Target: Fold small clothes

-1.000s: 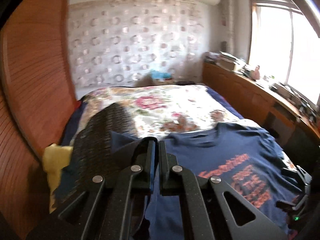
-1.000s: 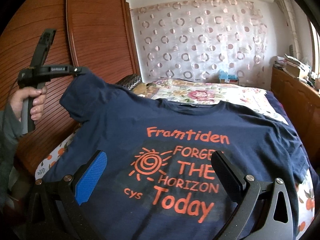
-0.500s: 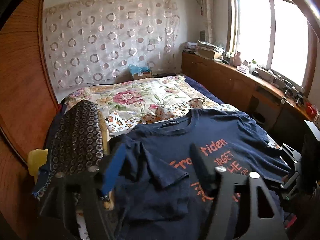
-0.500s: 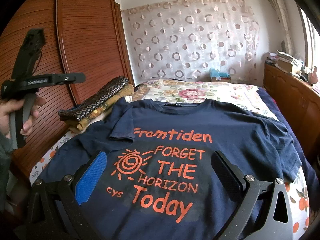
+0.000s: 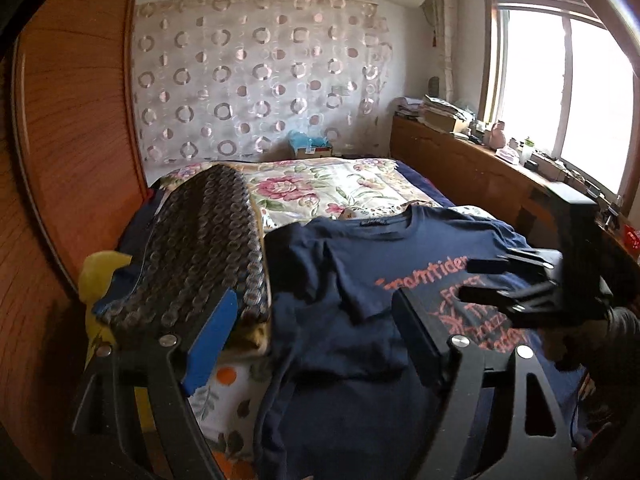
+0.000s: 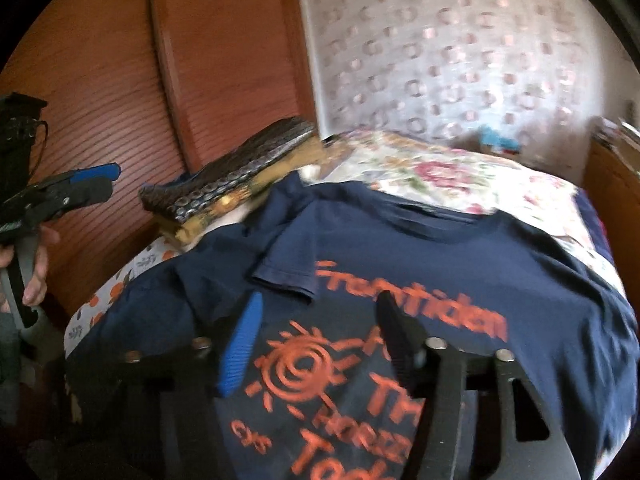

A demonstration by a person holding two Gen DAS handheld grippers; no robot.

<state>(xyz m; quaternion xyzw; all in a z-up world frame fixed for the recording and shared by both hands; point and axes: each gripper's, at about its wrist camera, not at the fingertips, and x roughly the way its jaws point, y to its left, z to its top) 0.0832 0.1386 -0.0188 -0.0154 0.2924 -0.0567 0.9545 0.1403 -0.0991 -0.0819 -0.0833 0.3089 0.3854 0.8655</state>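
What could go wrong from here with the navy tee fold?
The folded-in sleeve lies loose and rumpled on the navy T-shirt, so the next fold may trap a crease. The right gripper is closing with nothing between its pads, and may pinch only one layer. The folded patterned pile touches the shirt's edge and could snag.

A navy T-shirt point(image 6: 460, 280) with orange print lies spread face up on the bed, under and ahead of the right gripper point(image 6: 316, 340); its left sleeve point(image 6: 288, 264) is folded inward onto the chest.
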